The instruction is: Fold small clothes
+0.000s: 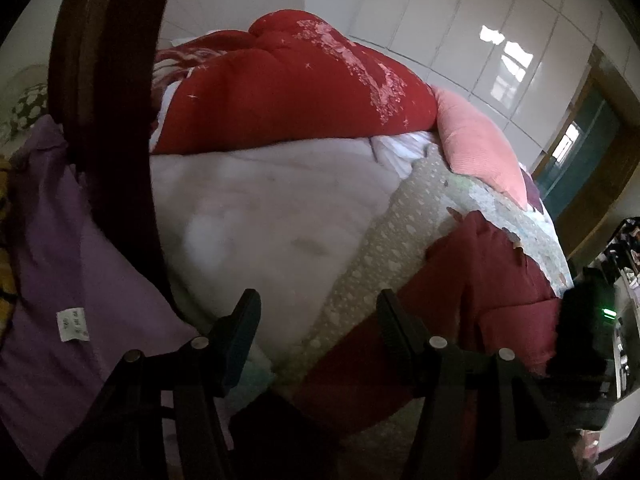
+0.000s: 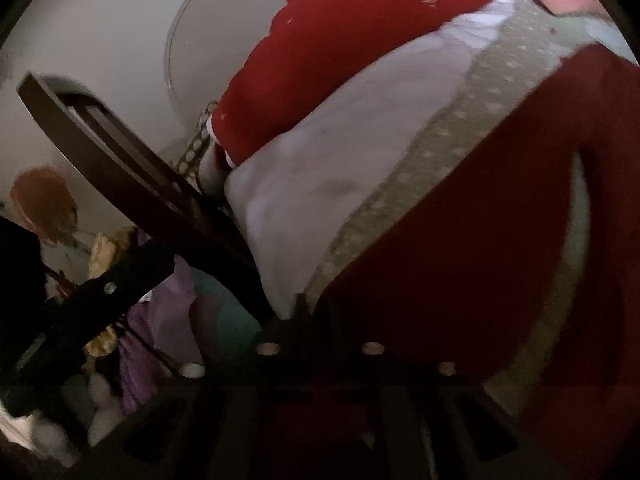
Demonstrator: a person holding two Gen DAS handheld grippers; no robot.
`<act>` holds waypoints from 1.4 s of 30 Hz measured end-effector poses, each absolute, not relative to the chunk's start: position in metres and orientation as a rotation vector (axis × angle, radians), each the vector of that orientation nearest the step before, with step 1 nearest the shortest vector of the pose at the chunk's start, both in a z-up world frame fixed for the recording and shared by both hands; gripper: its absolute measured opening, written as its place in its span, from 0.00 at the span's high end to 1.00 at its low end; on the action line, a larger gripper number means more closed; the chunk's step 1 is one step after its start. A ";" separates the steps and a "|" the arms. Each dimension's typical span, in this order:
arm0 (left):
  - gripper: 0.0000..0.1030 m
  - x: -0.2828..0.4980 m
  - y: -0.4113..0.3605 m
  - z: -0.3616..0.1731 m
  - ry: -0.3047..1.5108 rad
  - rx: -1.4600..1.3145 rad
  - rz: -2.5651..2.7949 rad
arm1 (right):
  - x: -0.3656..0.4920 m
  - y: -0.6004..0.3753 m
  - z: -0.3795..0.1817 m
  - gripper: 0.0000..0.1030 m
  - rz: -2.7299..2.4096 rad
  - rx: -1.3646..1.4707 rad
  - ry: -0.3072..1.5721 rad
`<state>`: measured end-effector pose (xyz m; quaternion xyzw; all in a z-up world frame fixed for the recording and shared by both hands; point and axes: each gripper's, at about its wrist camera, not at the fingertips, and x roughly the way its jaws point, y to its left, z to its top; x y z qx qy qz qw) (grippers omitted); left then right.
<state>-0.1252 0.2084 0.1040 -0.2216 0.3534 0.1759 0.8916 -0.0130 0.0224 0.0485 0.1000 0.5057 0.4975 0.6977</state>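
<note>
A dark red garment (image 1: 472, 292) lies on the dotted bed cover (image 1: 376, 252) at the bed's near right side. My left gripper (image 1: 318, 308) is open, jaws wide apart, low over the bed edge just left of the garment. In the right wrist view the same red garment (image 2: 480, 248) fills the right half. My right gripper (image 2: 316, 304) is dark and blurred at the garment's near corner, fingers close together and seemingly pinching the cloth. The right gripper's body also shows in the left wrist view (image 1: 584, 344), against the garment's right edge.
A dark wooden bed frame (image 1: 116, 128) curves up at the left. A purple garment (image 1: 52, 264) hangs beside it. A red quilt (image 1: 288, 92), a white blanket (image 1: 256, 208) and a pink pillow (image 1: 476, 148) lie further back. White wardrobe doors (image 1: 480, 20) line the wall.
</note>
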 end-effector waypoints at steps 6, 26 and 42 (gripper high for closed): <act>0.42 -0.114 0.189 0.096 0.759 -0.439 0.317 | -0.007 -0.076 0.075 0.61 0.854 0.116 0.992; 0.42 -0.106 0.121 0.096 0.822 -0.323 0.193 | 0.002 -0.159 0.078 0.88 0.525 -0.042 0.784; 0.39 -0.105 0.021 0.097 0.868 -0.172 0.051 | -0.094 -0.467 0.071 0.79 -0.301 0.382 0.741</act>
